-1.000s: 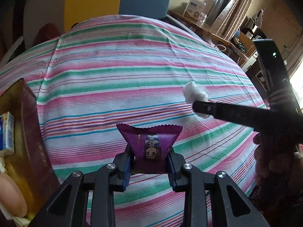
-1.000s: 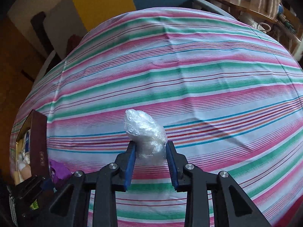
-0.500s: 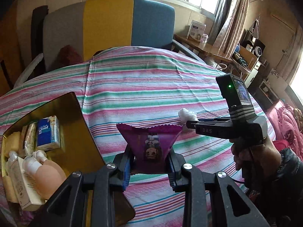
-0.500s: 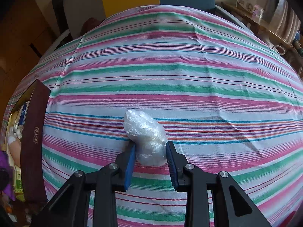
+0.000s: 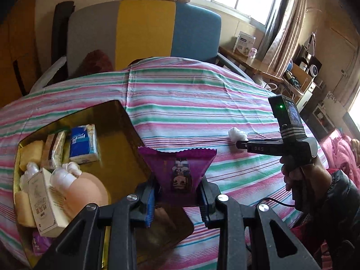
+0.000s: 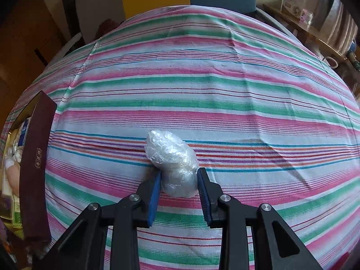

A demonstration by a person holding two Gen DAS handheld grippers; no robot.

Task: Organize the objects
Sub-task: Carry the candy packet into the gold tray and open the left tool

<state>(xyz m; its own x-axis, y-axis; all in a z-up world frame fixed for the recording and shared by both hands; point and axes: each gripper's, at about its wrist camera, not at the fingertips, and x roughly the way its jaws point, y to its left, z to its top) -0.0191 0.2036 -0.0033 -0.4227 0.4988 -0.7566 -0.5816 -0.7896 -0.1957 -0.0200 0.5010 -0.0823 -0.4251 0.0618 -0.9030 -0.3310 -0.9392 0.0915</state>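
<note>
My left gripper (image 5: 178, 185) is shut on a purple snack packet (image 5: 180, 171) and holds it over the right edge of a gold-lined box (image 5: 117, 121). The box holds a blue tissue pack (image 5: 83, 142), a white carton (image 5: 46, 199), a peach-coloured round item (image 5: 86, 190) and other small packs. My right gripper (image 6: 180, 180) is shut on a clear-wrapped white bundle (image 6: 173, 159) just above the striped tablecloth (image 6: 202, 90). In the left wrist view the right gripper (image 5: 241, 142) holds the bundle (image 5: 236, 134) to the right of the box.
The box's dark maroon side (image 6: 33, 168) stands at the left in the right wrist view. A grey, yellow and blue chair (image 5: 144, 33) is behind the table. A wooden shelf with a white carton (image 5: 244, 42) is at the back right.
My left gripper has risen and swung left with the purple packet, bringing the open box under it. My right gripper still holds the bundle and has moved slightly towards the box.
</note>
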